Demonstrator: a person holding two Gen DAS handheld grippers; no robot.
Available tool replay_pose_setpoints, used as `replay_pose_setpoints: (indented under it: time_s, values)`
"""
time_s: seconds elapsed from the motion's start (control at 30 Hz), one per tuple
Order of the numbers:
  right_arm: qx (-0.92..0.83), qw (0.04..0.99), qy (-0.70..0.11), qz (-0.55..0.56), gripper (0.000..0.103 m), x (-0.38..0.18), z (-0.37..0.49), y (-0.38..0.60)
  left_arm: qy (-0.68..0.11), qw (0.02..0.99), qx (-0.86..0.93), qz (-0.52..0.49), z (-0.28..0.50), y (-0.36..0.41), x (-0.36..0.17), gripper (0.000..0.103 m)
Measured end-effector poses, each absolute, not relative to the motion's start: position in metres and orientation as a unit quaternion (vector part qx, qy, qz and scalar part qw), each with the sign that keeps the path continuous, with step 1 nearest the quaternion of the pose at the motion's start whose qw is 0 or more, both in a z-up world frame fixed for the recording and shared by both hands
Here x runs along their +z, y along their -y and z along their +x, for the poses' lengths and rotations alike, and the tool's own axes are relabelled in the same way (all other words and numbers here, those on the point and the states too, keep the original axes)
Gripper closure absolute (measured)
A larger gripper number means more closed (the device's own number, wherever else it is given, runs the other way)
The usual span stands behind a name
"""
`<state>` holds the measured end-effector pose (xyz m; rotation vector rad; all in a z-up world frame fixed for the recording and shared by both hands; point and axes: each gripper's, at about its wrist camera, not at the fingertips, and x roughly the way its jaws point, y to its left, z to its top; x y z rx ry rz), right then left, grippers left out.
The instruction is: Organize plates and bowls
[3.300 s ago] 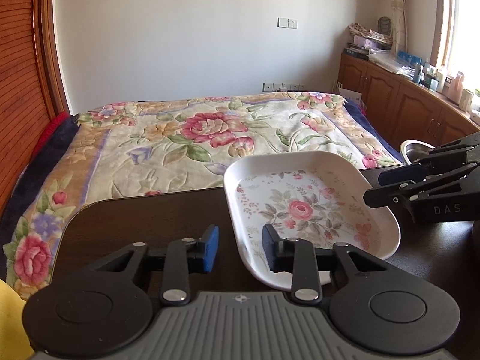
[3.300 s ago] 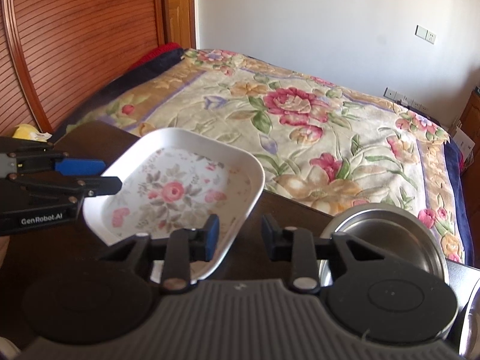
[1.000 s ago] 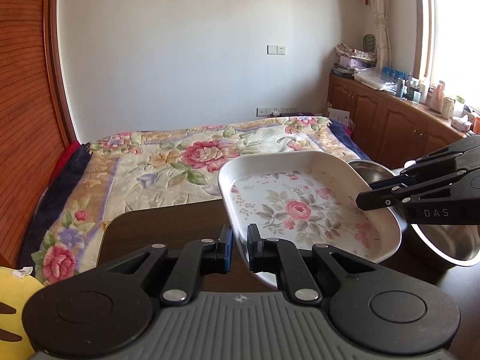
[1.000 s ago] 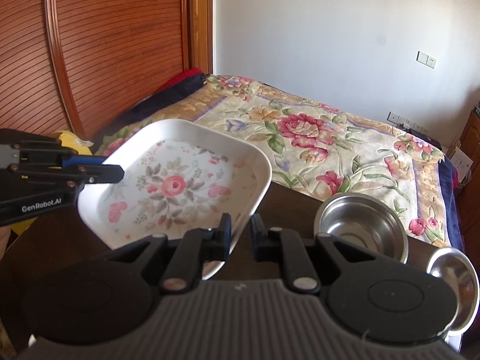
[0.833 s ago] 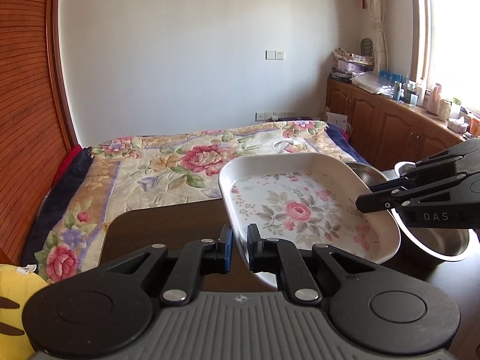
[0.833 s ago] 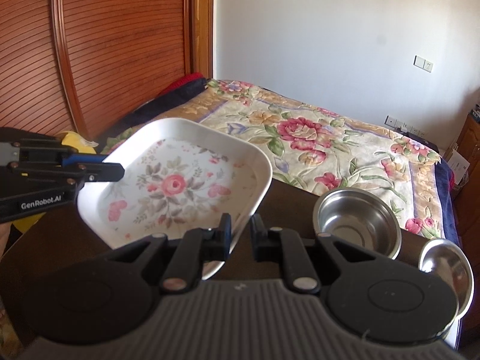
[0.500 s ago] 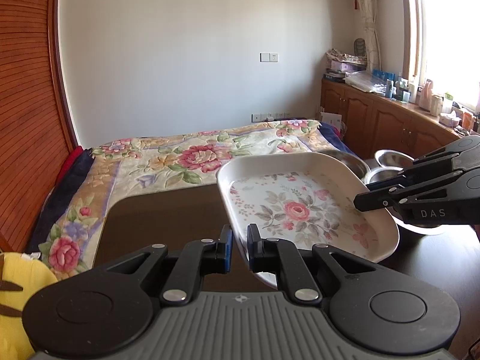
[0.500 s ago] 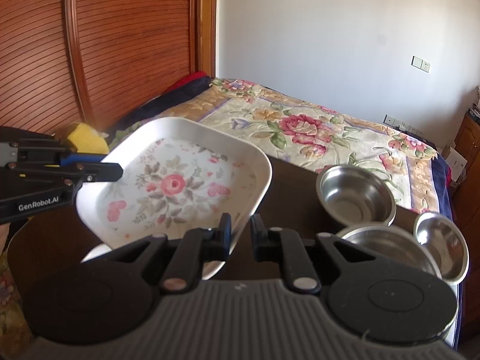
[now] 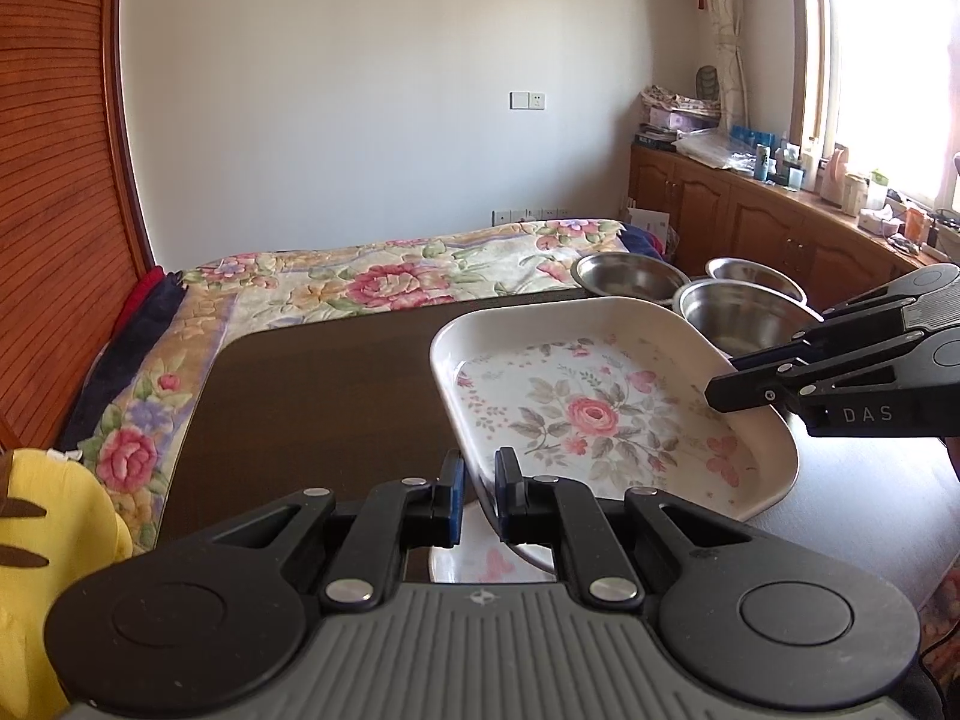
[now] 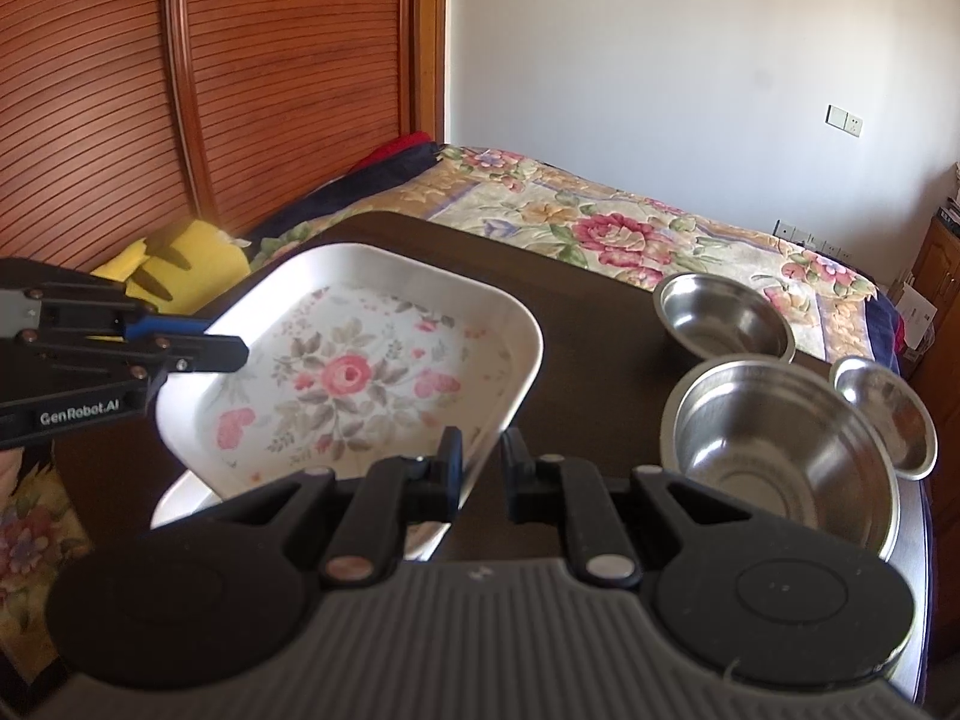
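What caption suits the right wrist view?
Both grippers hold a floral plate above a dark table beside three steel bowls.

Two floral plates (image 10: 360,372): one held up, and a second (image 10: 180,501) under it on the table (image 10: 588,324), near the table's near edge, only partly visible. Three steel bowls at the table's right side: one toward the far edge (image 10: 723,315), a larger one (image 10: 780,438) nearer, and a small one (image 10: 888,408) by the right edge. Two grippers, left (image 9: 477,495) and right (image 10: 480,471). One yellow soft toy (image 9: 42,546) lies off the table's left edge.

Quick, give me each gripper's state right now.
Left gripper: shut on the floral plate.
Right gripper: shut on the same plate's opposite rim.
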<state>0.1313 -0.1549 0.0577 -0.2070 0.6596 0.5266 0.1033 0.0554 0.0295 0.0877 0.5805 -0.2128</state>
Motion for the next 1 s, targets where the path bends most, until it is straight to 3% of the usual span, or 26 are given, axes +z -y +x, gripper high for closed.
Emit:
replay_pose_setpoints:
  time_s: [1.0]
  values:
    - [0.275,0.895,-0.335,-0.106,0.088,0.018,0.096,0.145,-0.322,0.942,-0.091,0.026,0.066,-0.063,-0.019,0.092]
